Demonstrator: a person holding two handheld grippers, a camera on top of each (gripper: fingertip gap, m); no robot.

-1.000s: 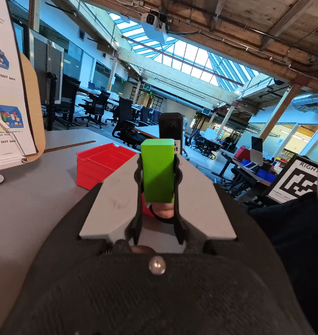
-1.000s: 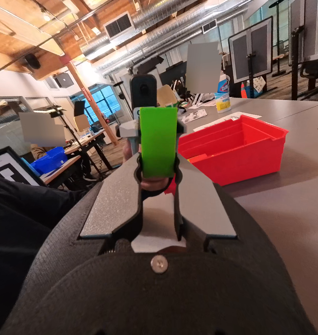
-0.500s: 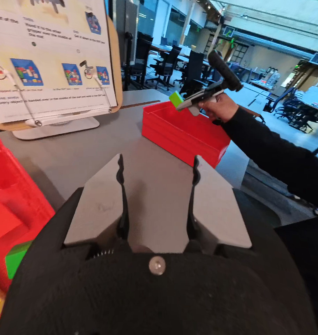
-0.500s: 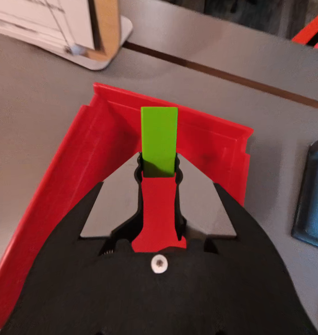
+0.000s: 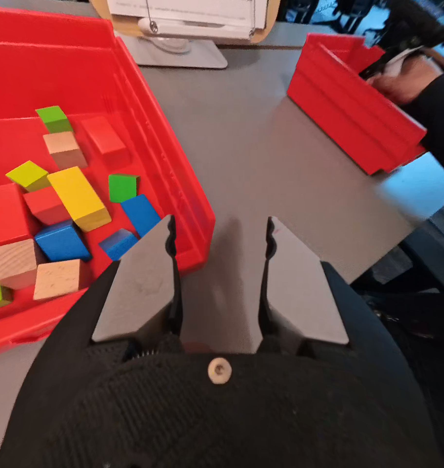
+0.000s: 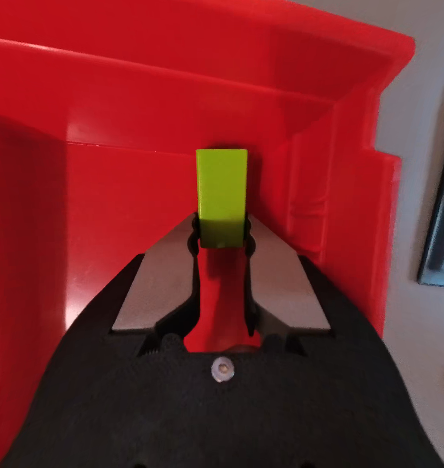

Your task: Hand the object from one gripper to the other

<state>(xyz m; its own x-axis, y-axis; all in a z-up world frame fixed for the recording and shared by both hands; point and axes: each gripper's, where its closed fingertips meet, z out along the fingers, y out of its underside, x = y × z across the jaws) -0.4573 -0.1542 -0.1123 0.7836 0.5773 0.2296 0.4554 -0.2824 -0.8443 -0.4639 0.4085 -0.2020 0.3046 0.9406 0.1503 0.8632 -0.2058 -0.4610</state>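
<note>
Lime-green rectangular block (image 6: 221,187), pinched lengthwise, inside the red bin (image 6: 139,101).

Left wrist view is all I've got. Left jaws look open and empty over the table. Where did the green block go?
Observer: The right gripper has it. The green block sits clamped between the fingertips, sticking out forward.
Operator: Where's it pointed?
Observer: Into the right-hand red bin; red floor and walls fill the view behind the block.
Operator: Anything already in that bin?
Observer: No other block shows in the part the right wrist view covers.
Operator: Released yet?
Observer: No, both pads press on the block's sides.
</note>
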